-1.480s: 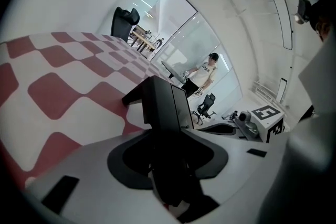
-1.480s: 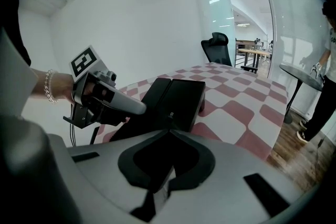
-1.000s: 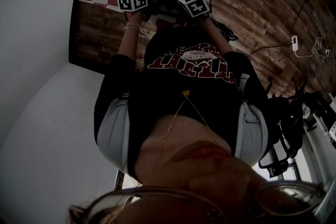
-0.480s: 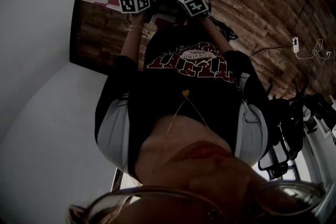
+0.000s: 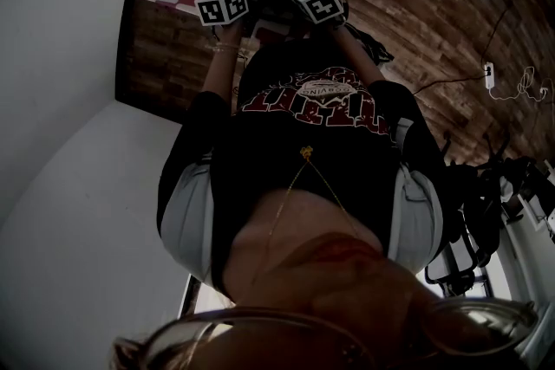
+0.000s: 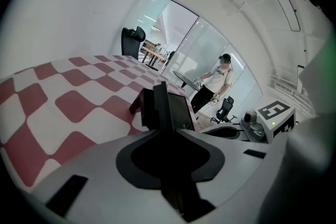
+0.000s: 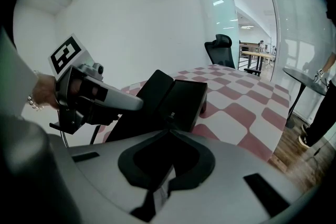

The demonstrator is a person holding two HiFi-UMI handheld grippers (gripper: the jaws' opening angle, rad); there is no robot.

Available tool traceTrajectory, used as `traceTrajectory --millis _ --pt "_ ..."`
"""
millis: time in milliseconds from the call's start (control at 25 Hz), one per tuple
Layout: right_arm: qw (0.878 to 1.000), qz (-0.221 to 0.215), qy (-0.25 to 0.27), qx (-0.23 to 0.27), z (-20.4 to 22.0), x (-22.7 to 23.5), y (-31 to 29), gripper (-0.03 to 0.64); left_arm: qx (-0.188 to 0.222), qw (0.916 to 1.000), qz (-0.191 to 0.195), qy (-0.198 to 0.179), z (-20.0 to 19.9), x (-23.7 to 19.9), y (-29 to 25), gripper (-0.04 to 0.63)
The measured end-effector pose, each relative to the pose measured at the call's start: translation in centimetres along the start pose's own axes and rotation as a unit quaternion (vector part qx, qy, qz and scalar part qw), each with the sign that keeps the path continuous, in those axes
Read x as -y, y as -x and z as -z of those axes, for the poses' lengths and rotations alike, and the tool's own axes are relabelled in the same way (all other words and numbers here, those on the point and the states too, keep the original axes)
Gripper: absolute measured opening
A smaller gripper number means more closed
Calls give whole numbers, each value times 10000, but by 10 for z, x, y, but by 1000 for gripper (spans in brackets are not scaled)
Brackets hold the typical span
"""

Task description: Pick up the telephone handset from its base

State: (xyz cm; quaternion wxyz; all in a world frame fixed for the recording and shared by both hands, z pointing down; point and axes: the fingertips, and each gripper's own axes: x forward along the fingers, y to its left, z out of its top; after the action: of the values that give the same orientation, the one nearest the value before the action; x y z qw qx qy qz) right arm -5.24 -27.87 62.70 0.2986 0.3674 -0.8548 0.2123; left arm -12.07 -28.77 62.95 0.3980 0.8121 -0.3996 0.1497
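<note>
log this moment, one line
left hand-held gripper: jaws just been closing onto black telephone handset | handset on black base | right hand-held gripper: shut, empty

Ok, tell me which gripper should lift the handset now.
Left. The left gripper is at the handset, its jaws just closing with it between them; the right gripper points at the phone's base.

Black telephone point(image 6: 180, 111) edge-on on red-and-white checked tablecloth point(image 6: 68, 107) (a person point(image 6: 217, 80) well beyond, near an office chair point(image 6: 227, 109))
</note>
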Motion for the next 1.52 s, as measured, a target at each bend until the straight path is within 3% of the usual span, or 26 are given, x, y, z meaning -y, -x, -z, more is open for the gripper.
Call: traceTrajectory --millis 480,960,1520 --pt "10000 -51 11 4 2 1 1 17 76 9985 321 442 4 8 4 80" --pt "9996 -36 238 115 -7 -12 4 17 481 9923 686 909 -14 10 41 80" --pt "10000 -7 76 1 2 -8 0 17 982 9871 846 937 -60 20 80 80"
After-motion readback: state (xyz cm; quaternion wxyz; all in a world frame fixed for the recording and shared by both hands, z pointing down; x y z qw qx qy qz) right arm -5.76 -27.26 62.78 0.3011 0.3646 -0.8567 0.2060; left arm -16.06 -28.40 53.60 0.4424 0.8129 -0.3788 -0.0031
